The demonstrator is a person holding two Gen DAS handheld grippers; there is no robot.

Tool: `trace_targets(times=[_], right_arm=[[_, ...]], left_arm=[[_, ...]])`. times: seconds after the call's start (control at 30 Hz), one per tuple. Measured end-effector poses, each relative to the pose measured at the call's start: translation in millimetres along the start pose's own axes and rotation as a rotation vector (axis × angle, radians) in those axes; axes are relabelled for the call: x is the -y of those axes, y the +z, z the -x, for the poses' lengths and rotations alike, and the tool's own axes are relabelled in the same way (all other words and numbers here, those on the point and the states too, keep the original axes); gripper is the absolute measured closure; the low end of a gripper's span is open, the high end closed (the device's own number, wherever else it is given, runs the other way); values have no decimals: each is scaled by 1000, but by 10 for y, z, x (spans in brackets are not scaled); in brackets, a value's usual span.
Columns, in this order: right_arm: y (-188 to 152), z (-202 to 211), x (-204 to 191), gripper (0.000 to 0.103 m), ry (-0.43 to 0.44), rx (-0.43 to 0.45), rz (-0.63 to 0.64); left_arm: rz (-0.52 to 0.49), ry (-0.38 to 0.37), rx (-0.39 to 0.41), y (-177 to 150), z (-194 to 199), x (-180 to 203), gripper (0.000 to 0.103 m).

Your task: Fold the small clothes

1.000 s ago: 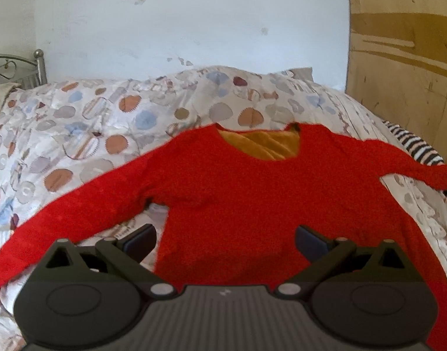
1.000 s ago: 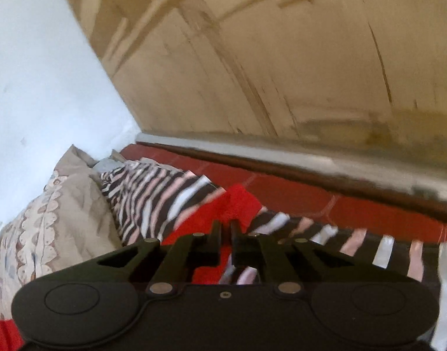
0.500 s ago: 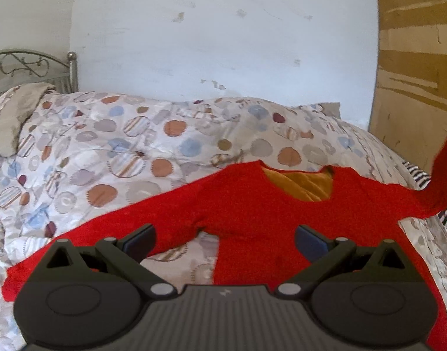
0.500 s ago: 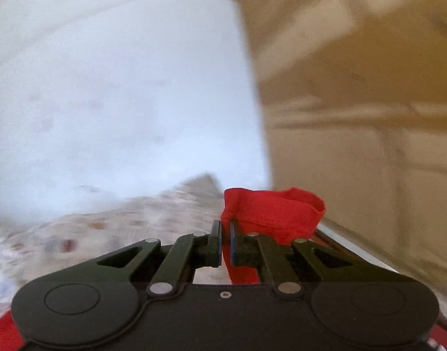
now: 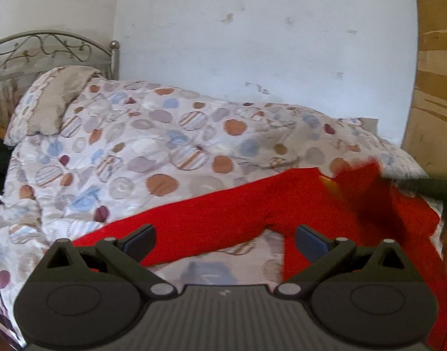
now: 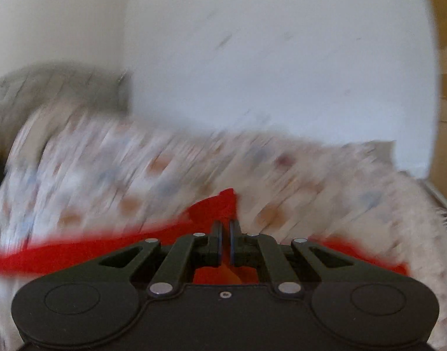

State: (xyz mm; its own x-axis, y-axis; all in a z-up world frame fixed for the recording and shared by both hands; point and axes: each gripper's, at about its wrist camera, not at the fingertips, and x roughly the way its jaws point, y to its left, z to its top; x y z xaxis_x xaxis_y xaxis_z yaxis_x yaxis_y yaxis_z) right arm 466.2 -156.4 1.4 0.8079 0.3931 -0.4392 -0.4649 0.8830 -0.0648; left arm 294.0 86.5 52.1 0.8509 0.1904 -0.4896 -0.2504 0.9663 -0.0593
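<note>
**Sleeve carried across the sweater**

The right gripper (image 6: 225,234), jaws pinched on the long-sleeved red knit sweater (image 5: 229,219), now swings from the striped cloth at the bed's edge over the circle-patterned quilt (image 5: 164,146), dragging the sleeve over the body. The left gripper (image 5: 224,238) view has panned leftward, revealing the metal headboard (image 5: 47,46).

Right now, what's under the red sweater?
The spotty quilt lies under the sweater. A bit of yellow lining peeks inside its neck; anything more underneath is covered.
</note>
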Motion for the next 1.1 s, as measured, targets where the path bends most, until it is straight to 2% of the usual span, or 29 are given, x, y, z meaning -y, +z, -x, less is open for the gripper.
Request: trace_targets(times=[0.1,0.17,0.23,0.27,0.33,0.37,0.47,0.5,0.53,0.63,0.73,0.77,0.83,0.93,1.1], right_arm=[[-318,-74,-343,98,29,-83,123],[-458,-56,-517,95,48,-105,202],[-532,51,-546,76,78,-103,250],[-553,142,-509,71,78,-96,263],[-581,299,-379,47,71,-79,274],[-588,379,-292,42,59,-66,273],[-635,550,63,19,-7,-48,263],[-644,577,185,8,-36,-50,251],[-666,622,315,2,-67,-47,231],[-740,663,697,1,-157,-51,169],[-824,621,1083,3,-279,-68,115],[-854,584,1207,6,-329,-74,108],[-908,490,1414,24,-400,-110,122],[-963,347,1661,41,-395,-159,135],[-983,157,1735,46,-368,-178,279]], left_arm=[[6,16,14,-8,-50,-74,0],[6,22,18,-17,-96,-76,0],[5,21,13,-26,-174,-40,0],[6,13,12,-32,-208,-11,0],[13,-15,13,-45,-295,77,0],[21,-33,15,-44,-335,119,0],[44,-114,20,-41,-486,310,0],[45,-138,23,-37,-540,381,0],[43,-158,29,-30,-596,451,0],[6,-180,31,-29,-855,737,0],[-38,-139,-5,-82,-1188,993,0],[-41,-134,-22,-115,-1289,1046,0],[-44,-128,-58,-217,-1475,1119,0],[-42,-95,-111,-374,-1643,1145,0],[30,-123,-134,-542,-1739,1000,0]])
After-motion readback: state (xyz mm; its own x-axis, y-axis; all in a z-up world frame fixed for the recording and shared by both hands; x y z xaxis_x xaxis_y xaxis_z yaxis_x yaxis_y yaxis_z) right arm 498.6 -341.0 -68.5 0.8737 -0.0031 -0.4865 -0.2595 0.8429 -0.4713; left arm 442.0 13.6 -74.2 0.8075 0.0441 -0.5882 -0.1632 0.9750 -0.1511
